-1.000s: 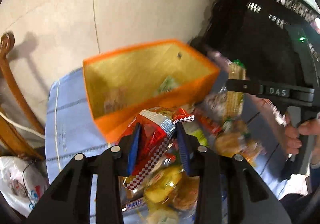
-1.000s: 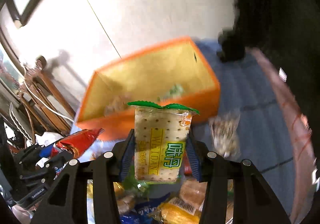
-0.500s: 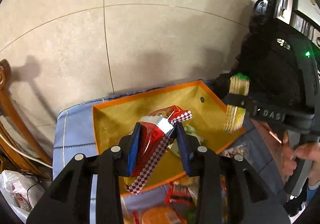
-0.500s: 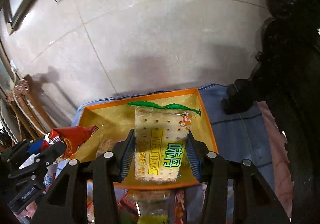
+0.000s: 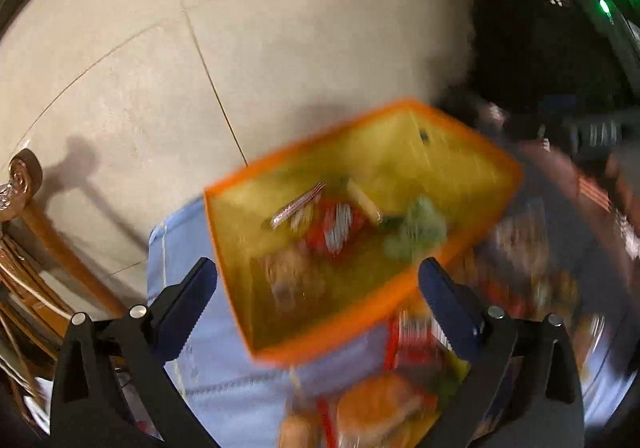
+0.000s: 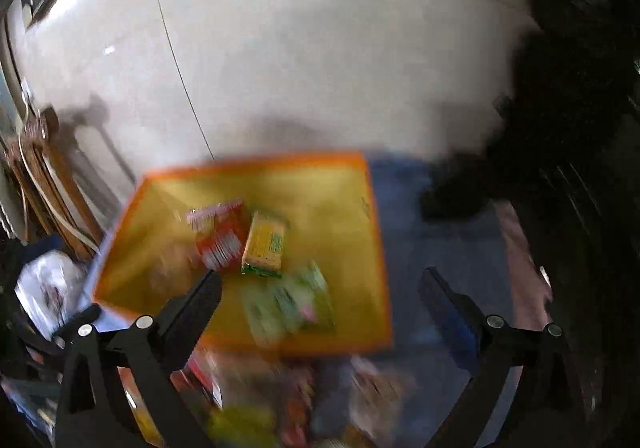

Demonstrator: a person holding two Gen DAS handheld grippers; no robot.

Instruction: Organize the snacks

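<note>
An orange box (image 5: 472,120) with a yellow inside stands on a blue cloth; it also shows in the right wrist view (image 6: 380,248). In it lie a red checked snack bag (image 5: 336,228) (image 6: 218,236), a yellow-green cracker pack (image 6: 266,244), a green packet (image 6: 292,304) and other blurred snacks. My left gripper (image 5: 318,308) is open and empty above the box's near wall. My right gripper (image 6: 320,312) is open and empty above the box's near side. Both views are blurred.
Several loose snacks (image 5: 384,404) lie on the blue cloth (image 5: 224,372) in front of the box. A wooden chair (image 5: 36,248) stands at the left. A tiled wall (image 5: 280,28) is behind. Dark equipment (image 6: 580,128) stands at the right. A white bag (image 6: 48,292) lies at the left.
Both grippers have opened. The red checked bag and the cracker pack have dropped from them into the orange box. Both grippers have pulled back a little.
</note>
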